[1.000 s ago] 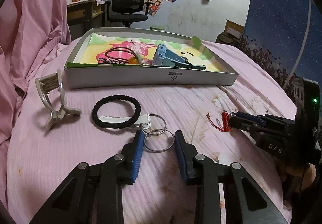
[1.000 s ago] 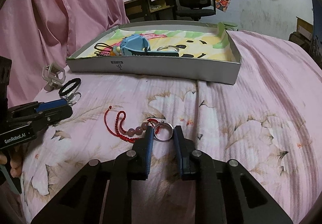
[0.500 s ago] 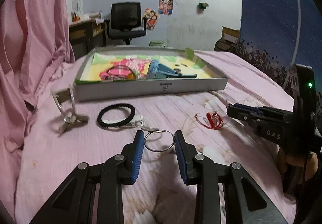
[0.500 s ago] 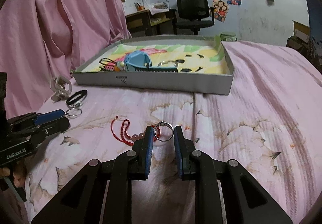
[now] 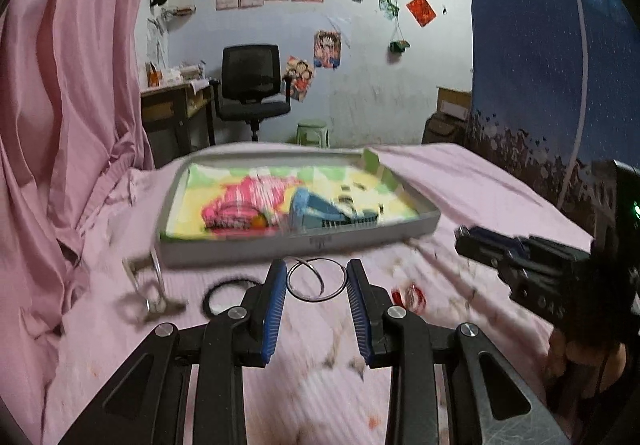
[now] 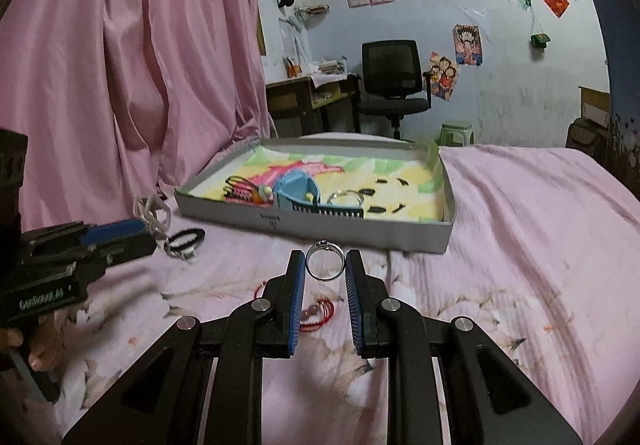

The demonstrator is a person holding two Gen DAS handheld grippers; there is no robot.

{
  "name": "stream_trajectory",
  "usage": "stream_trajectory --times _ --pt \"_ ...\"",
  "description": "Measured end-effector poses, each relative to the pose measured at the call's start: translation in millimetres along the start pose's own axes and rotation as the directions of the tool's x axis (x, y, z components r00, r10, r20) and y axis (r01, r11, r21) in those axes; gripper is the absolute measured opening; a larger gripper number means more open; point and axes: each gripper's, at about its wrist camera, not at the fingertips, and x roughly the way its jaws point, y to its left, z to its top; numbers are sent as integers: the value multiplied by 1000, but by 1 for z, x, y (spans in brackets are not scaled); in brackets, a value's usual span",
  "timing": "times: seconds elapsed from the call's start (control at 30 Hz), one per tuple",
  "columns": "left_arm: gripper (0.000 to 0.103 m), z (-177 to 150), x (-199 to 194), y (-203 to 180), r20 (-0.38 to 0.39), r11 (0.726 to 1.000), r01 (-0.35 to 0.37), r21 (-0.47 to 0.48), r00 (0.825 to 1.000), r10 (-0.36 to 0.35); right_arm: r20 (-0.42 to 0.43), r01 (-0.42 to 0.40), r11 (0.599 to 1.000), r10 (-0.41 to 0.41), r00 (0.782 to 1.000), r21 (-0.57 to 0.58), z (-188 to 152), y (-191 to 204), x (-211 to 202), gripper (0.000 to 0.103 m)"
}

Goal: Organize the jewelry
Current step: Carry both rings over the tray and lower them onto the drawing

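Note:
My left gripper point(image 5: 316, 281) is shut on a thin silver hoop point(image 5: 306, 280) and holds it lifted above the pink bedspread, in front of the grey tray point(image 5: 360, 239). My right gripper point(image 6: 325, 265) is shut on a silver finger ring point(image 6: 325, 264), also lifted, in front of the tray point(image 6: 360, 233). The tray holds a blue comb point(image 6: 308, 197), a silver hoop point(image 6: 345, 198) and a dark hair tie point(image 6: 236, 183). On the bed lie a black hair band point(image 5: 224, 295), a clear claw clip point(image 5: 148, 285) and a red beaded bracelet point(image 6: 318, 311).
A pink curtain point(image 6: 132, 57) hangs on the left. A dark blue panel point(image 5: 560, 85) stands on the right. A desk and a black office chair point(image 6: 394, 85) stand beyond the bed. The other gripper shows at each view's side.
Both grippers have risen from the bedspread with their rings and moved toward the tray. The bracelet, hair band and clip stayed on the bed.

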Motion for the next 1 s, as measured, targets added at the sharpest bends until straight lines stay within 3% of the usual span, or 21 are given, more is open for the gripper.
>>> stream_trajectory --times 0.27,0.57,1.0 --pt "29 37 19 15 46 1000 -25 -3 999 25 30 -4 1000 4 1000 4 30 1 8 18" --pt "29 56 53 33 49 999 -38 -29 998 39 52 -22 999 24 998 -36 79 11 39 18" --pt "29 56 112 44 -52 998 -27 -54 998 24 -77 12 1000 -10 997 23 70 -5 110 18"
